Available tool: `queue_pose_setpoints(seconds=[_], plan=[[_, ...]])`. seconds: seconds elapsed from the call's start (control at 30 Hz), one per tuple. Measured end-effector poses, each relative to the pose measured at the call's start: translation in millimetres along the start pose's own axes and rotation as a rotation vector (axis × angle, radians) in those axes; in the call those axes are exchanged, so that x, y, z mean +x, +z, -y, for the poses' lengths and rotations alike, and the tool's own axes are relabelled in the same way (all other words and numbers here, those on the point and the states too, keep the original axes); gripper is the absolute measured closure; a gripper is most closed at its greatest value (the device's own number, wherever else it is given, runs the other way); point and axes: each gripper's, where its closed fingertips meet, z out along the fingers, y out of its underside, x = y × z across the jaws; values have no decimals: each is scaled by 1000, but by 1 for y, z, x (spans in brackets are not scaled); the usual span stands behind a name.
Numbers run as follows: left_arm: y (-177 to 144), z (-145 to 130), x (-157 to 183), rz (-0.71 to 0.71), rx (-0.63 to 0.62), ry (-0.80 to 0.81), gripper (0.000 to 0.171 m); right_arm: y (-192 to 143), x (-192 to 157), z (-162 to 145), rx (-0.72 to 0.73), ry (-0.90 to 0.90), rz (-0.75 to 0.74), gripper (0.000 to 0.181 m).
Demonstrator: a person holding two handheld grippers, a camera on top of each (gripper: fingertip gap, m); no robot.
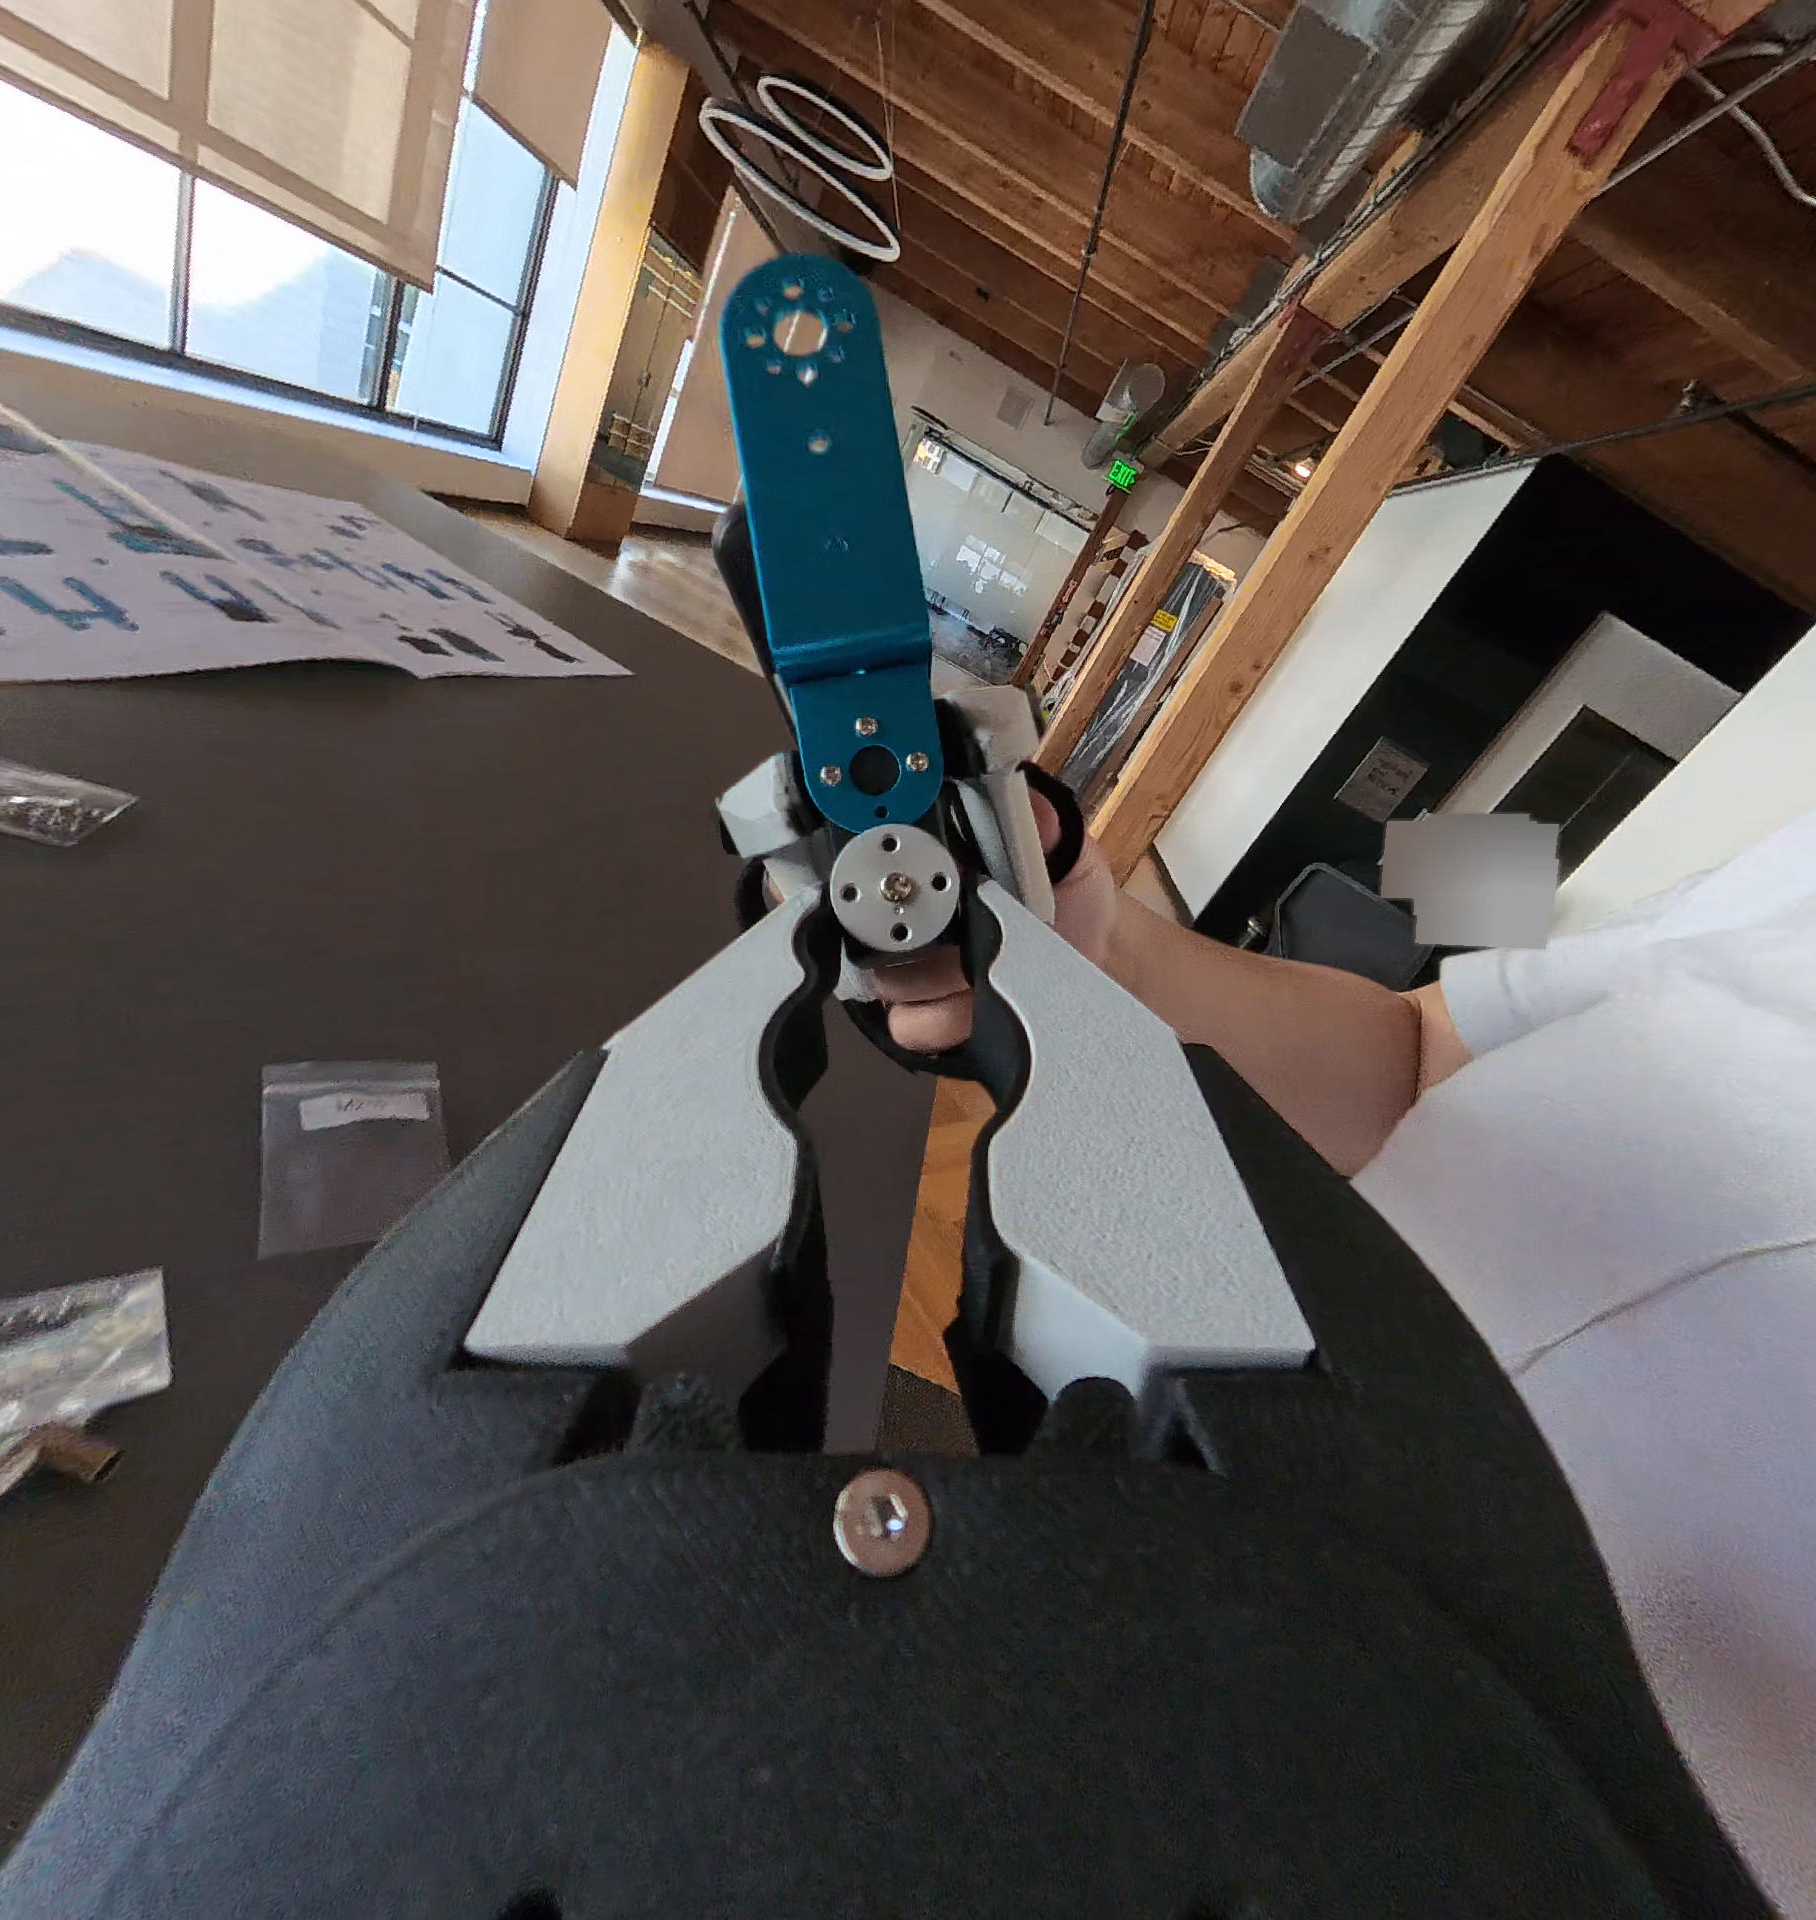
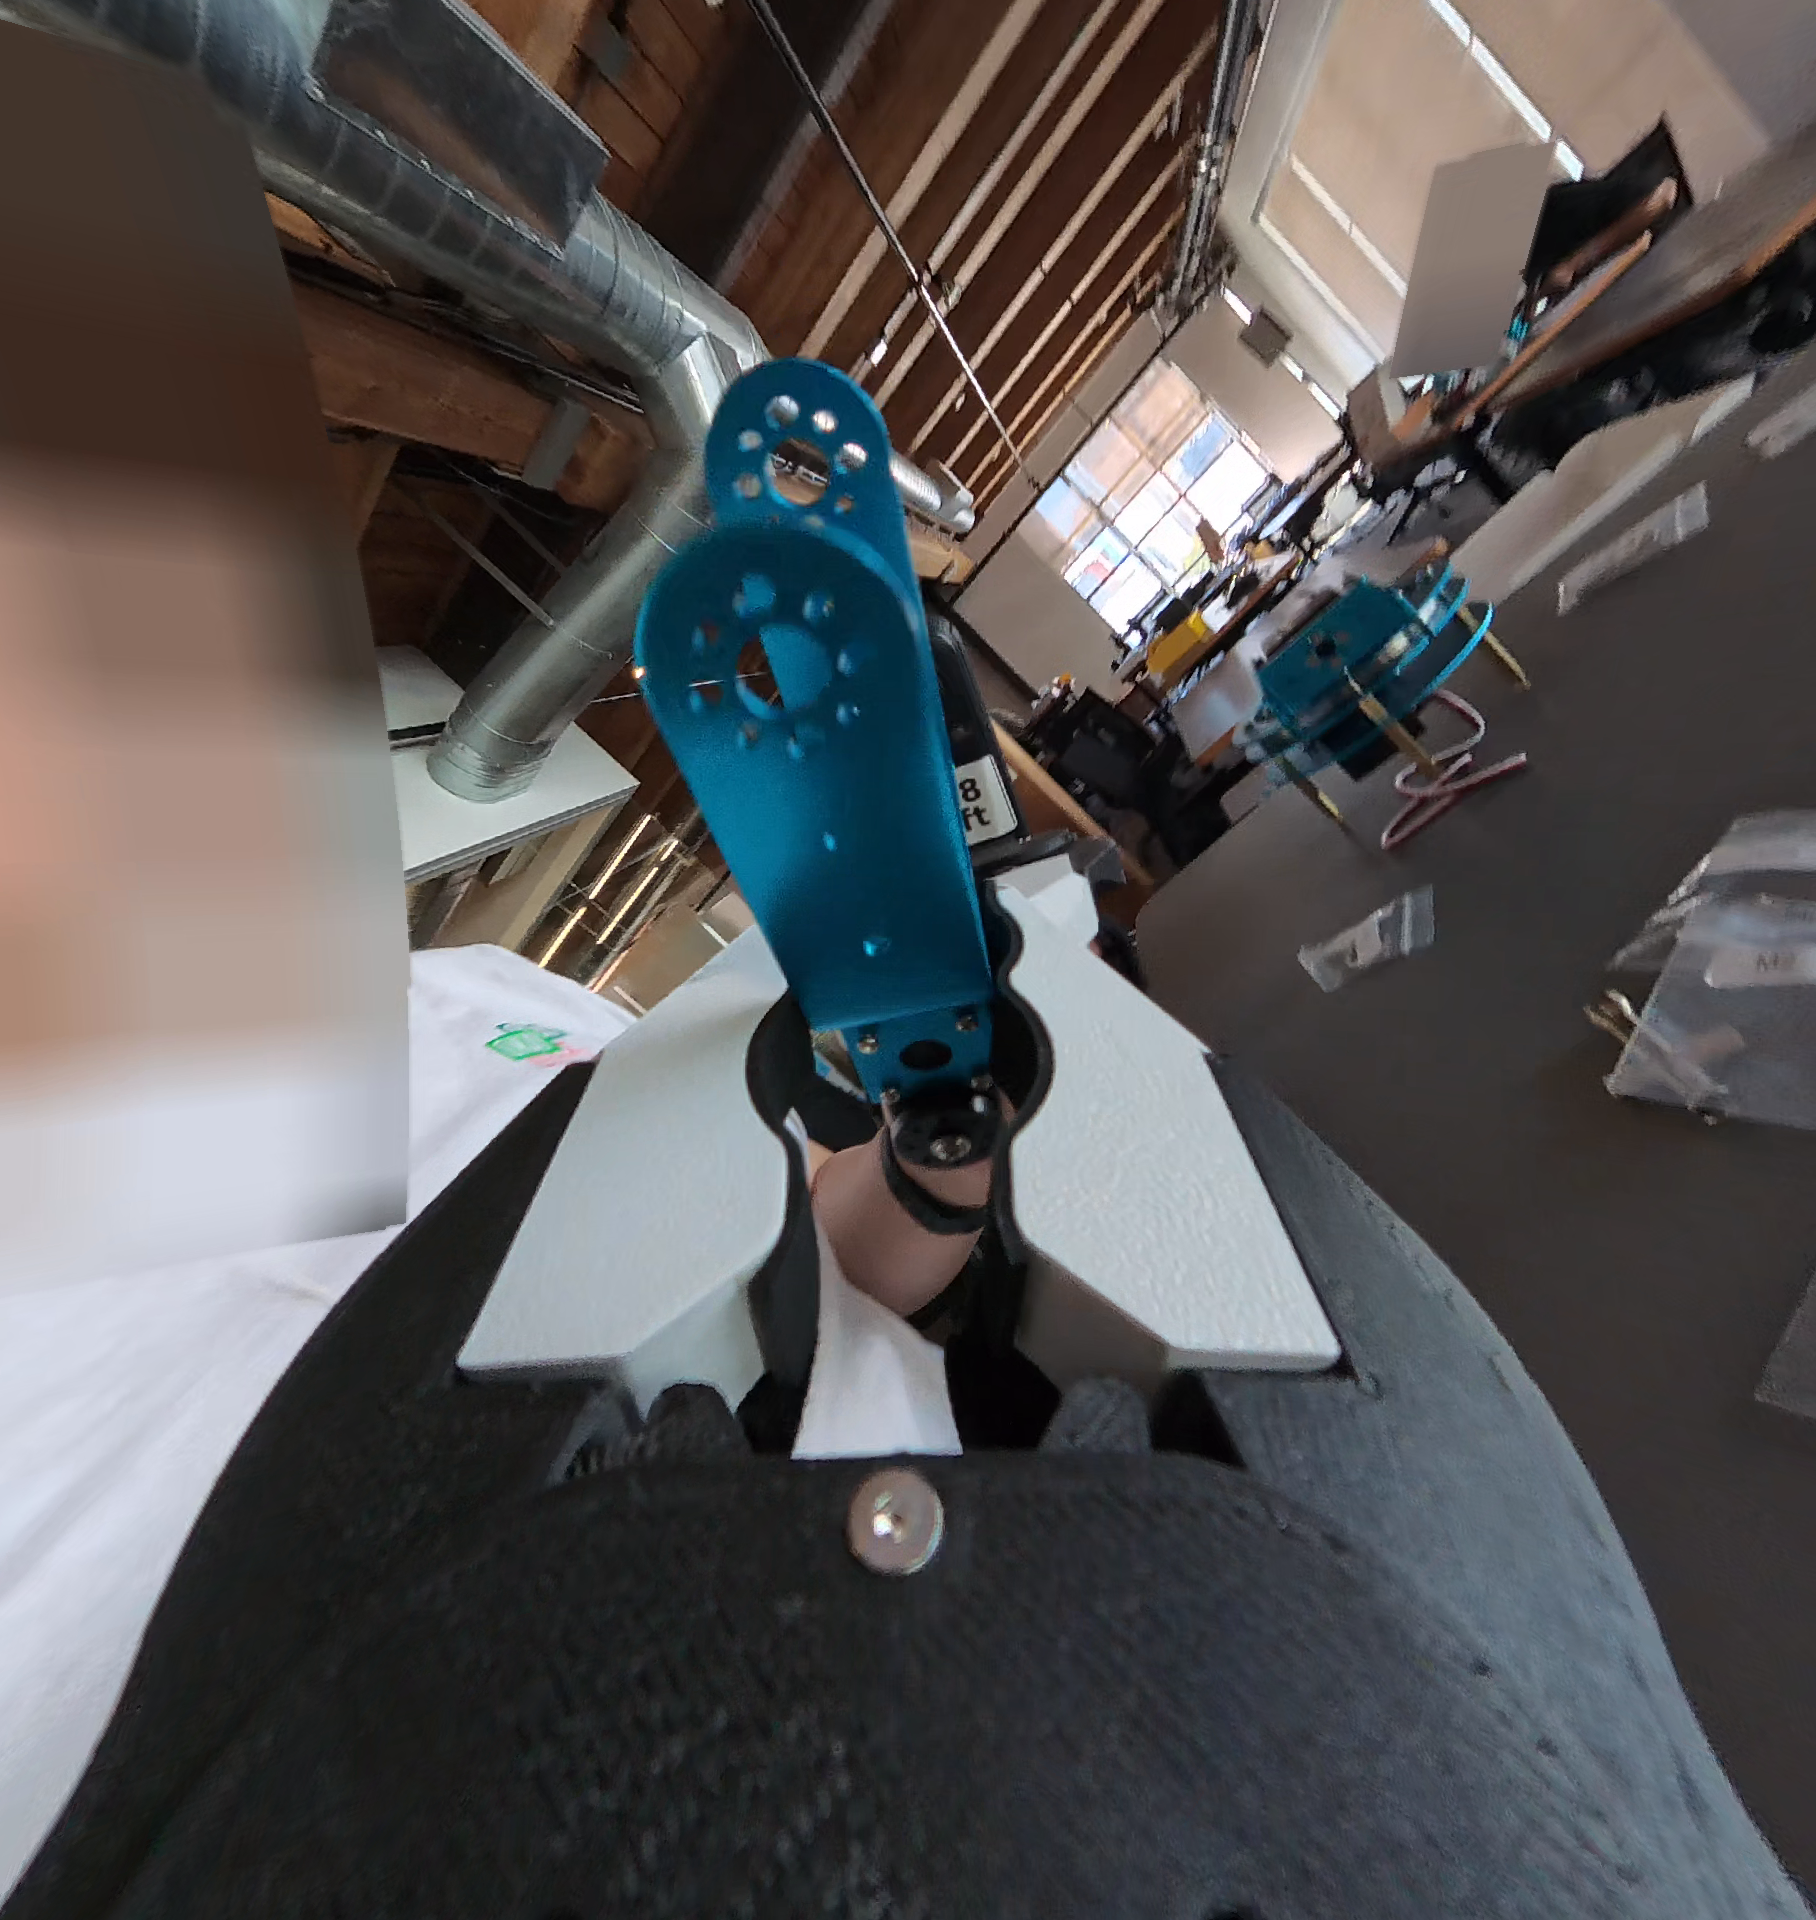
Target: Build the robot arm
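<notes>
A blue metal U-shaped bracket [image 1: 831, 499] with round hole patterns stands up from a small black servo with a silver round hub [image 1: 895, 891]. My left gripper [image 1: 896, 914] is shut around the servo at the hub. My right gripper [image 2: 909, 1049] is shut on the base of the blue bracket [image 2: 810, 779], just above a black hub [image 2: 935, 1138]. Both hold the assembly in the air from opposite sides. The right gripper's white fingers [image 1: 1003, 758] and a hand [image 1: 1086, 894] show behind the servo in the left wrist view.
A dark table [image 1: 364, 883] lies below with clear plastic parts bags [image 1: 348, 1153] and a printed paper sheet [image 1: 208, 582]. More bags [image 2: 1756, 1039] and a blue round assembly [image 2: 1351, 675] lie on the table [image 2: 1506, 1195]. A person in a white shirt [image 1: 1610, 1247] is close by. The grippers are tip to tip, or close to it.
</notes>
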Motion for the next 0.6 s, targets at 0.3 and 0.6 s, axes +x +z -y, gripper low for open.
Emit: queue_pose_setpoints(seconds=[0.3, 0.6], plan=[[-38, 3, -53, 203, -60, 63, 151, -3, 55, 7, -80, 158, -104, 130], [-3, 6, -64, 463, -292, 609, 152, -21, 63, 5, -232, 117, -270, 91]])
